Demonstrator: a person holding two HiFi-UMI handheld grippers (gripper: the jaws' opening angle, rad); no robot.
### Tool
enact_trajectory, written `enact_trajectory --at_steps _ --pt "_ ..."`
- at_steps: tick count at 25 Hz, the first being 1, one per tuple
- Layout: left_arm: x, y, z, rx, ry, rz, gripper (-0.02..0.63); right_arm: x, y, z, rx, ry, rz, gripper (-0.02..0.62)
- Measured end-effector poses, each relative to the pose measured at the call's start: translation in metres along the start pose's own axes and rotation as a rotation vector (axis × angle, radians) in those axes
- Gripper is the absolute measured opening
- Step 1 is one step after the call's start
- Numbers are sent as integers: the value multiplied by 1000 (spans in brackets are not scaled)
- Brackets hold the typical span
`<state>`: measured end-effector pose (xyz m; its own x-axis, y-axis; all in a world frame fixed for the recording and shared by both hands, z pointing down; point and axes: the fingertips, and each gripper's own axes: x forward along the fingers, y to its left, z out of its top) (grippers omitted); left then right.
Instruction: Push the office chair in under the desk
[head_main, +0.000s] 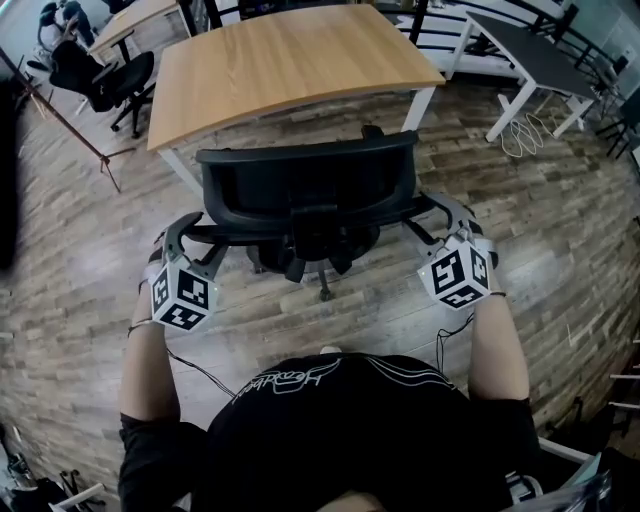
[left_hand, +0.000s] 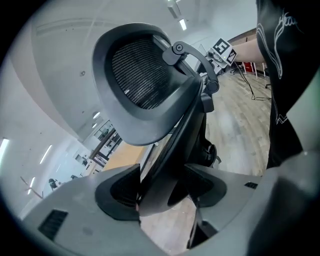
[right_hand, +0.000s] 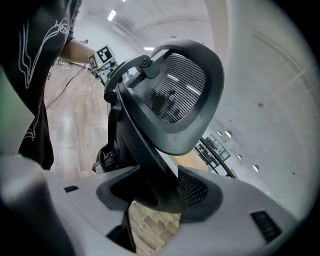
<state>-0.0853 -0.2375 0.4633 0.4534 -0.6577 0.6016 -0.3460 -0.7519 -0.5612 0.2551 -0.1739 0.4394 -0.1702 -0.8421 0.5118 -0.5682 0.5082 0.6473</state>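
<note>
Gripping the chair (head_main: 308, 180) by its back frame, left tongs (head_main: 188, 232) and right tongs (head_main: 438, 215) were both clamped; it stood just short of the surface (head_main: 290, 60), apparently needing a straight forward push.

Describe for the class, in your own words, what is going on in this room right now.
A person stands behind a black mesh-backed office chair with a gripper in each hand. The left gripper and the right gripper are each closed on one side of the chair's back frame. The chair faces a wooden-topped desk with white legs and stands just short of it, not yet pushed in.
</note>
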Motion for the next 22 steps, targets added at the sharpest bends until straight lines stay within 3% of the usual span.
enact_trajectory --at_steps 22 --pt "93 102 -13 24 83 55 254 110 -65 27 -4 -39 -13 262"
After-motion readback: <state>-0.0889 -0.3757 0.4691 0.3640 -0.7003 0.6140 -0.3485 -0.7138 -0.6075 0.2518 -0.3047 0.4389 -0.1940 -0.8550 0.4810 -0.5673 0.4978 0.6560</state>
